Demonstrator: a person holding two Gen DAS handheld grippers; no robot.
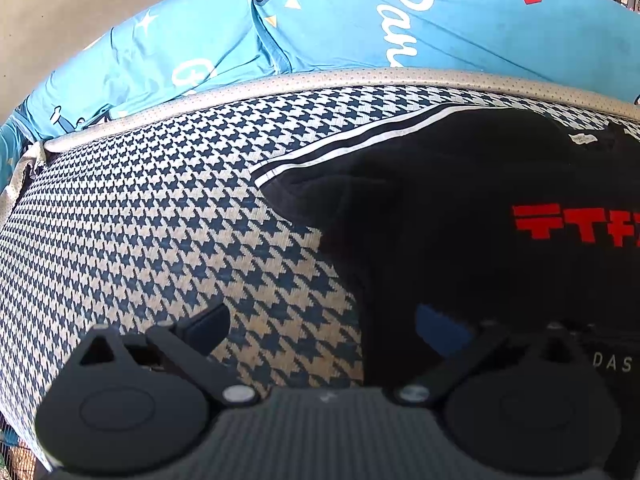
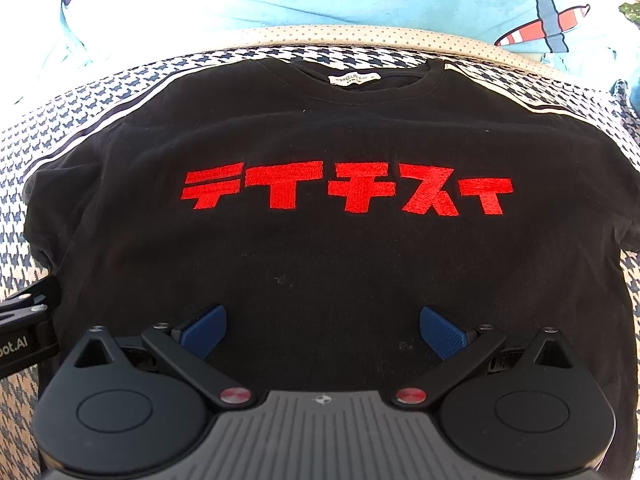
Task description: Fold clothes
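Currently, status: black T-shirt (image 2: 320, 248) spread flat, front up, on houndstooth cushion (image 1: 140, 220); not yet folded.
Shirt position: directly ahead of and beneath right gripper (image 2: 322, 332); to the right of left gripper (image 1: 320, 332), hem side edge between its jaws.
Left jaws: wide apart, nothing held.
Right jaws: wide apart, hovering over lower shirt body, nothing held.
Risk 1: pinching only top layer, caused by flat-lying double fabric; fold would drag and bunch.
Risk 2: uneven lift between the two grippers, caused by left sitting at edge and right at middle; skewed crease likely.
Risk 3: left sleeve (image 2: 44, 200) trailing loose.
Count: one shirt, two grippers, one cushion, one blue printed cloth (image 1: 400, 20) beyond cushion rim.
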